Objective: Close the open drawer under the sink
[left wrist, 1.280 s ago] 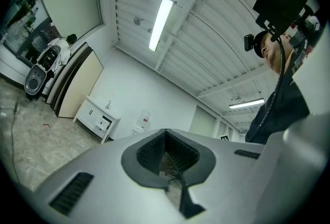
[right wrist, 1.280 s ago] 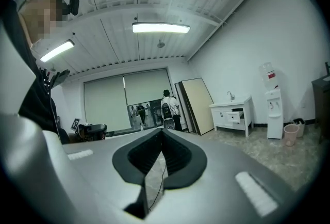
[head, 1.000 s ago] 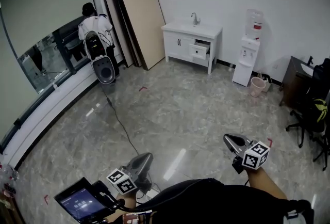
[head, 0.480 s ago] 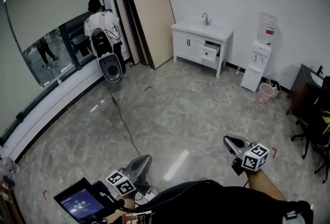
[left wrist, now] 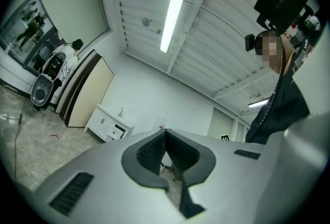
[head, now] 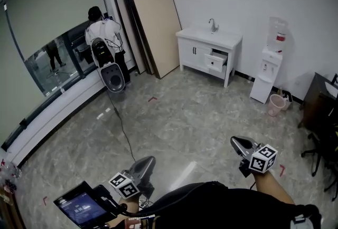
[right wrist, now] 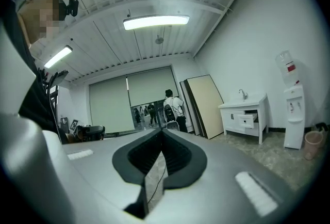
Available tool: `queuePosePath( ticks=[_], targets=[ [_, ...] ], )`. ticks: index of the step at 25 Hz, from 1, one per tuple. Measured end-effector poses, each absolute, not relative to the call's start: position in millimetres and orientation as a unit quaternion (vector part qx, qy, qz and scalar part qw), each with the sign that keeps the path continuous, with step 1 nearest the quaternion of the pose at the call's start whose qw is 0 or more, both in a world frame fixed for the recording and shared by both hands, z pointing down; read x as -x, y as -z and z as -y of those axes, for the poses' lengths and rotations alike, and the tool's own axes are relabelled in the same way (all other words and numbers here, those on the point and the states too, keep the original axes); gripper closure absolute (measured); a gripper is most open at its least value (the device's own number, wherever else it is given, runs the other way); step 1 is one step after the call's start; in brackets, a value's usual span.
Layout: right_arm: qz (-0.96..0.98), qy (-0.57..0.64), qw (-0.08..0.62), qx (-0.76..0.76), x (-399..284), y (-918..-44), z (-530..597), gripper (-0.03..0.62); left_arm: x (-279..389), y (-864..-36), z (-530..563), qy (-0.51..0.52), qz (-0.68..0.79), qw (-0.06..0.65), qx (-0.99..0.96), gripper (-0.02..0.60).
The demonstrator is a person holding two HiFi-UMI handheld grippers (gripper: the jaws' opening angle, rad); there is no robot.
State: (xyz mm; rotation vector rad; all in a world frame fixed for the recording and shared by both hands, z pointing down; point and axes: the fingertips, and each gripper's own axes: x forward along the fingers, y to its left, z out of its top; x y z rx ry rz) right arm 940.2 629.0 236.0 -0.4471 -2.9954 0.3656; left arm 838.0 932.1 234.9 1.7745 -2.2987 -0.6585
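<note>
Head view: white drawer (head: 216,62) stuck out of white sink cabinet (head: 196,54) at far wall, way off. Left gripper view: left hand-held gripper (left wrist: 164,134) was pressed together, empty. Right gripper view: right hand-held gripper (right wrist: 161,134) same, pinching nothing.

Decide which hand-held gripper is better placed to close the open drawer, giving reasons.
Right, probably: the right hand-held gripper sits nearer the open drawer than the left hand-held gripper; both are shut and far away.
</note>
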Motion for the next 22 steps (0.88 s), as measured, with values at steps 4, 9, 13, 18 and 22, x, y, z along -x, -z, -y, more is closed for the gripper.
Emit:
queuePosePath(
  ticks=[4,9,13,18,22],
  targets=[
    [0.981,-0.124,0.044,0.145,-933.3,-234.6,-574.2,0.592,-835.0,-227.8,-871.7,0.219,0.764,0.081,-0.601,0.581],
    [0.98,-0.128,0.043,0.143,-923.3,-243.5,-526.6,0.592,-826.3,-229.0,-817.7,0.209,0.761,0.087,-0.608,0.582],
    [0.981,-0.137,0.046,0.13,-924.5,-254.0,-500.2,0.592,-814.9,-232.5,-794.7,0.202,0.76,0.101,-0.61,0.581],
    [0.982,-0.152,0.048,0.105,-918.6,-264.6,-474.4,0.592,-795.6,-233.3,-768.0,0.201,0.749,0.105,-0.623,0.581],
    [0.983,-0.148,0.054,0.092,-898.1,-266.8,-470.8,0.592,-771.4,-240.3,-756.8,0.204,0.735,0.112,-0.636,0.581]
  ],
)
